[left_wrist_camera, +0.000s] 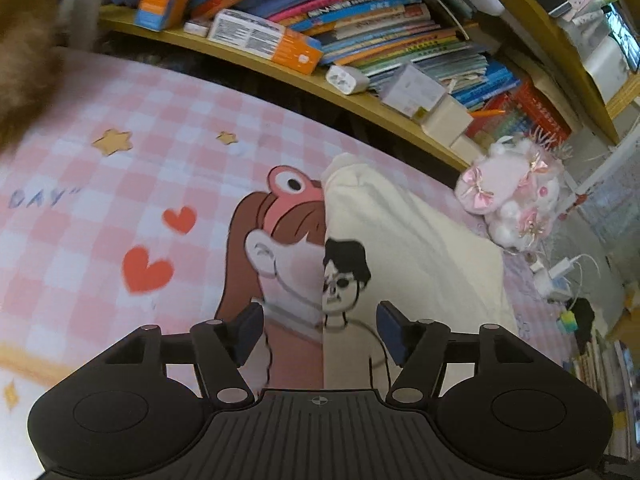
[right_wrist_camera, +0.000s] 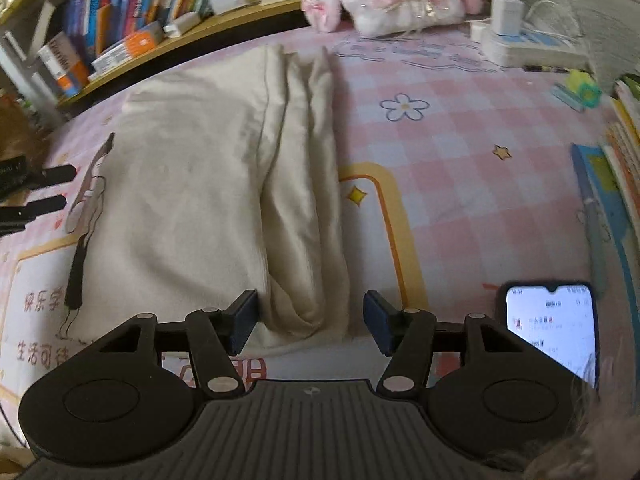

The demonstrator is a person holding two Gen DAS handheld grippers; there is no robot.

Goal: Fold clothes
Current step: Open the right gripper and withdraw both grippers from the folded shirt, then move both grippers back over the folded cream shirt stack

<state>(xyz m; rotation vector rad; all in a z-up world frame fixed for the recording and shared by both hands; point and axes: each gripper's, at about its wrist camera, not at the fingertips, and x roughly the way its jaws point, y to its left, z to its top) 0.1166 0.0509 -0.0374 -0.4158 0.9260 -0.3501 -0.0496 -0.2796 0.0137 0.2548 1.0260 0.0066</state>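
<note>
A cream garment (right_wrist_camera: 192, 192) lies folded lengthwise on the pink checked sheet (right_wrist_camera: 460, 152), with its sleeves bunched in a ridge along its right side. A black-line cartoon print shows at its folded left edge (left_wrist_camera: 344, 276). My right gripper (right_wrist_camera: 310, 320) stands open, its fingers either side of the near end of the sleeve ridge. My left gripper (left_wrist_camera: 320, 330) is open too, hovering over the garment's left folded edge (left_wrist_camera: 400, 232), nothing between its fingers. In the right wrist view the left gripper's fingers (right_wrist_camera: 44, 188) show at the far left.
A low wooden shelf (left_wrist_camera: 280, 68) full of books and boxes runs along the far side. A pink plush toy (left_wrist_camera: 516, 196) and chargers with cables (right_wrist_camera: 516, 36) sit at the head end. A lit phone (right_wrist_camera: 550, 328) lies near my right gripper. Books (right_wrist_camera: 616, 160) line the right.
</note>
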